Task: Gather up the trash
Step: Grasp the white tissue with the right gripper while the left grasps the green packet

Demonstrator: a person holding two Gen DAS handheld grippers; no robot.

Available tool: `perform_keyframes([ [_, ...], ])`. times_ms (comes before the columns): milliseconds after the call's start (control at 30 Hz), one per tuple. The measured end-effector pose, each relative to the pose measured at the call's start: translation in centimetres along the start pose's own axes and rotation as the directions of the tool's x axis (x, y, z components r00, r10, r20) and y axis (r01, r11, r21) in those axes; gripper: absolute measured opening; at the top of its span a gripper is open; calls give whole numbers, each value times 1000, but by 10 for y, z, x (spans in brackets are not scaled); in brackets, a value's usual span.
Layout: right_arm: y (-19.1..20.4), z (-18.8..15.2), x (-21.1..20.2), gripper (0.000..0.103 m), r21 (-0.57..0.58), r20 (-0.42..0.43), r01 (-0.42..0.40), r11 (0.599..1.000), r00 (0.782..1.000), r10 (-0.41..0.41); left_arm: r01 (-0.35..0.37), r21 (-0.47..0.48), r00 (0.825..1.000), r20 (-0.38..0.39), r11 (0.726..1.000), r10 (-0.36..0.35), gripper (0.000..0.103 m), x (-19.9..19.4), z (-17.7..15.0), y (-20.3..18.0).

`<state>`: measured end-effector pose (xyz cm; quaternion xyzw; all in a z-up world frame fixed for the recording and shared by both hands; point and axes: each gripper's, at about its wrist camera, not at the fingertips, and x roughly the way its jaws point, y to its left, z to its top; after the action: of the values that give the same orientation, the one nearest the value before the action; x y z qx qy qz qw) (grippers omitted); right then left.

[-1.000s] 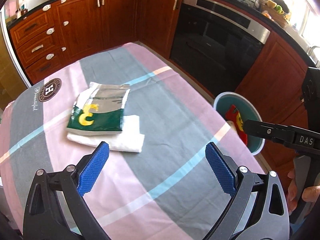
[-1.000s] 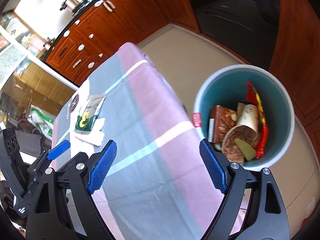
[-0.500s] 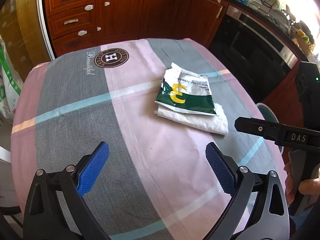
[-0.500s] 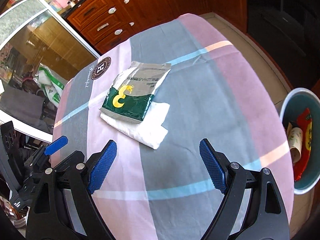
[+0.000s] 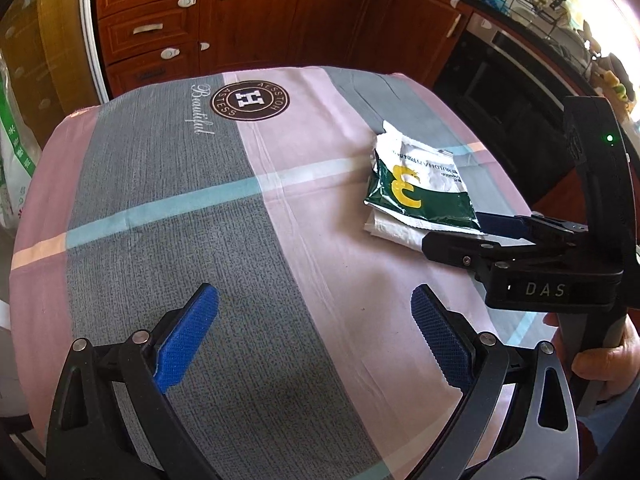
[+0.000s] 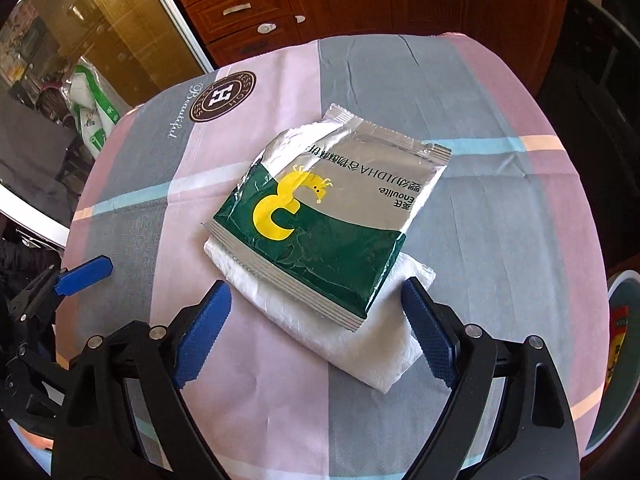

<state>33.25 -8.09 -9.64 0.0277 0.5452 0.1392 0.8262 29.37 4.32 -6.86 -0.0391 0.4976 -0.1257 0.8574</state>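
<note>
A green and silver foil packet (image 6: 328,216) printed with a yellow 3 lies on a white paper napkin (image 6: 360,344), both on the pink and grey tablecloth (image 6: 480,200). My right gripper (image 6: 316,286) hovers just above their near edge. Its jaws are opening, and the packet's near corner and the napkin show between the blue pads (image 6: 204,320), untouched. In the left wrist view the packet (image 5: 420,192) lies at the right with the right gripper (image 5: 460,236) beside it. My left gripper (image 5: 314,296) stands open over bare cloth, holding nothing.
A teal trash bin (image 6: 624,292) with a red wrapper inside stands on the floor past the table's right edge. Wooden drawers (image 5: 160,32) and cabinets line the far side, with a dark oven (image 5: 500,92) to the right. A hand (image 5: 600,360) holds the right gripper's grip.
The right gripper swung from above the bin to the table and closed in on the packet and napkin. The left gripper moved left across the cloth; the packet now sits at its right.
</note>
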Motion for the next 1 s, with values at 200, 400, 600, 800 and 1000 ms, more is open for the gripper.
perform_keyframes([
  [200,17,-12,0,59,-130,58,128,983,991,-121,2,-31,1000,-4,1000,-2,97,1,-3,7],
  [400,17,-26,-12,9,-127,27,60,990,998,-57,7,-42,1000,-12,999,-8,97,-3,-8,1],
  [600,-9,-52,-36,8,-28,-11,-32,999,999,32,20,11,1000,-9,1000,-19,97,-5,-2,-19],
  [800,-56,-65,-68,8,91,38,-7,996,999,3,54,90,998,-49,994,-50,97,18,17,-51],
  [1000,-97,-70,-78,8,195,70,0,981,997,-14,101,119,992,-82,988,-91,97,48,45,-77],
])
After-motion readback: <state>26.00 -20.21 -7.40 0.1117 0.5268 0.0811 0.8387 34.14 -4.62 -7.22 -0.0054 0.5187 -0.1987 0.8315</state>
